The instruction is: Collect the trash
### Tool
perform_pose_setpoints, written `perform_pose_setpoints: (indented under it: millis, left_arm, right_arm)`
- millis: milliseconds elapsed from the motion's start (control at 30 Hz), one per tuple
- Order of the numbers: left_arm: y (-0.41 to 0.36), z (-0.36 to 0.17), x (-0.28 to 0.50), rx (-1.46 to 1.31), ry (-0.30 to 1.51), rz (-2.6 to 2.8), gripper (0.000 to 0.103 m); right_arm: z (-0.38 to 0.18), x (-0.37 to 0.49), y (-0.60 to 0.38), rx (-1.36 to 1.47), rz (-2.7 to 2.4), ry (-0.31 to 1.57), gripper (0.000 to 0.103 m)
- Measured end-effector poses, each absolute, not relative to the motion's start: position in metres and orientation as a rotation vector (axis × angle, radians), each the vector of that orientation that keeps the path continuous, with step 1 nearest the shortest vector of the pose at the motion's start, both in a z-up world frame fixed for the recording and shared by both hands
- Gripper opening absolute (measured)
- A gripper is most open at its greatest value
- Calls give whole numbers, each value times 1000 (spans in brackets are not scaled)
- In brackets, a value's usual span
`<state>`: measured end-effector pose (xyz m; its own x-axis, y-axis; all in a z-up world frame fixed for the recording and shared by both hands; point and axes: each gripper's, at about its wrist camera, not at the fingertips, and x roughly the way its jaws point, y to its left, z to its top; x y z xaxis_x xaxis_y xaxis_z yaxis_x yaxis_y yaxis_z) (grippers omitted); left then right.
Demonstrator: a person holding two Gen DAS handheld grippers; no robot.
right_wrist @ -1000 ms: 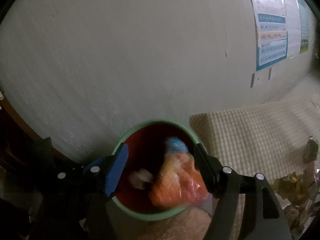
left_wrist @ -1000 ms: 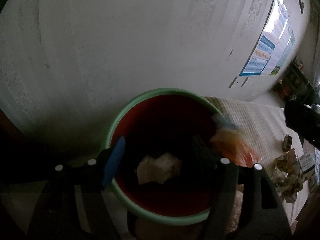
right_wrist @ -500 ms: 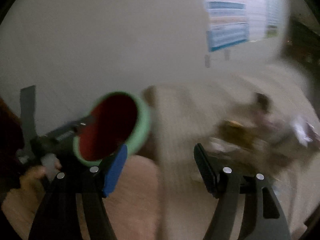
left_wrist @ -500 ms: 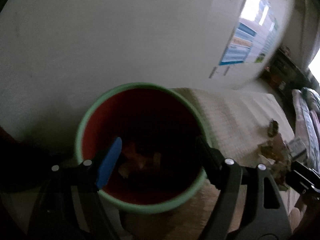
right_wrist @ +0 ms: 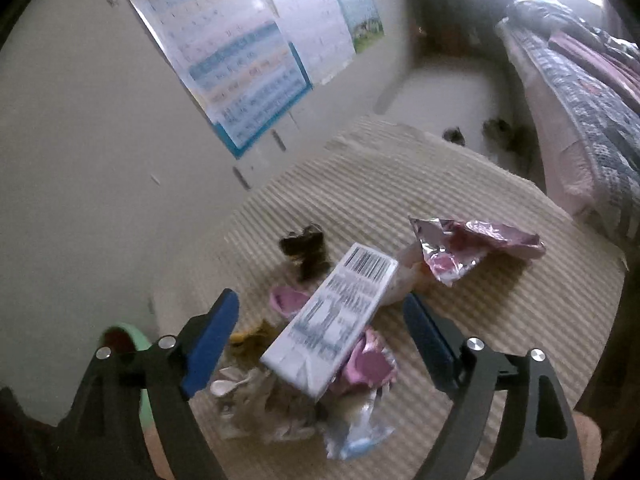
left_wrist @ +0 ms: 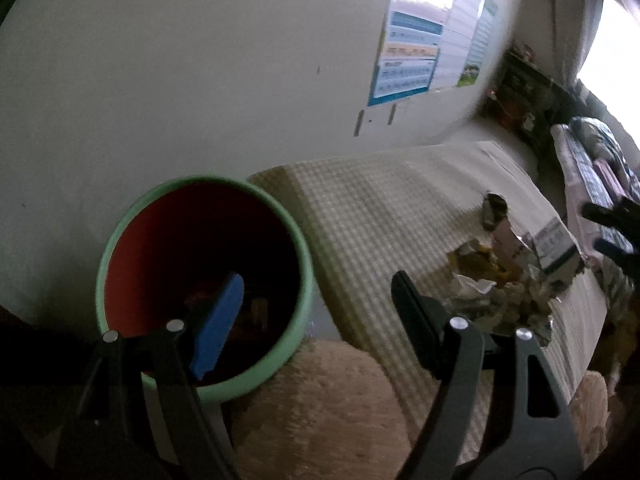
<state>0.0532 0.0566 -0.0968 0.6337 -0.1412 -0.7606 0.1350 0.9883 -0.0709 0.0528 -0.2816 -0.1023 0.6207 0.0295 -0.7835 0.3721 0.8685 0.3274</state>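
Right gripper (right_wrist: 320, 320) hovering wide, empty, over white carton (right_wrist: 332, 320) – next-pickup step, needing descent and closing. Left gripper (left_wrist: 316, 300) gaping beside green bin (left_wrist: 308, 280).

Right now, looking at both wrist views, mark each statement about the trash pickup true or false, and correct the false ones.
1. The right gripper is shut on the white carton. False: its jaws are open, with the carton lying between them on the checked mat.
2. The bin has a green rim and a red inside. True.
3. The left gripper holds an orange bag. False: it is open and holds nothing.
4. A crumpled foil wrapper lies on the mat beyond the carton. True.
5. The trash pile sits inside the bin. False: it lies on the mat, apart from the bin.
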Motion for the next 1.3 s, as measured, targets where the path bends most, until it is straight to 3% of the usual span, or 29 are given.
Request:
perform_pose_setpoints:
  millis: [167,267,333,667,733,800,933,967,1000,1067,1100,1133,1167,1233,1300]
  left_arm:
    - [41,-90,47,32,855,-182,73]
    - [29,-97,46,50,879,-206,73]
    - [19,-100,46,64,894,-226,73]
    - [-26,-107,69,29,938,-356,73]
    - [-38,-108,79,36,941,-389,73]
    - [-56,-115,93,51,971,-426,73]
    - [-82,-134,116,38,1041,-457,73]
    - [-89,-140,120,41,1064,-465,73]
    - [-99,-150,127,54,1095,-473,73]
    - [-110,-163,132,100,1123,-473,73]
    - [-115,-170,135,123,1139,-468,65]
    - [-117,-176,138,134,1158,-463,49]
    - [-119,-184,142,133,1197,-460,39]
    - [-118,-193,146,89,1245,-463,4]
    - [-112,-193,145,46,1242,-455,0]
  right_arm:
    - [-126,49,-293,563,-161,949,81]
    - [-137,36,-299,628,-80,942,65]
    - [-136,27,-302,692,1,919,45]
    - [-104,-24,-339,761,-35,786,42]
    - [-97,-36,-347,767,-59,751,25]
    - [-93,-49,-354,758,-91,730,16]
    - [-106,-60,-364,710,-174,788,21]
    - [-112,-63,-367,726,-171,806,26]
    - [-120,-67,-370,753,-173,820,38]
    - [-129,-73,-372,776,-170,818,47]
    - [-131,-77,-371,782,-163,819,51]
    - [-132,-78,-370,783,-153,822,55]
    - [-133,-79,-368,782,-139,822,57]
    - [-132,-80,-364,776,-119,818,60]
    - [-131,-80,-360,772,-98,817,62]
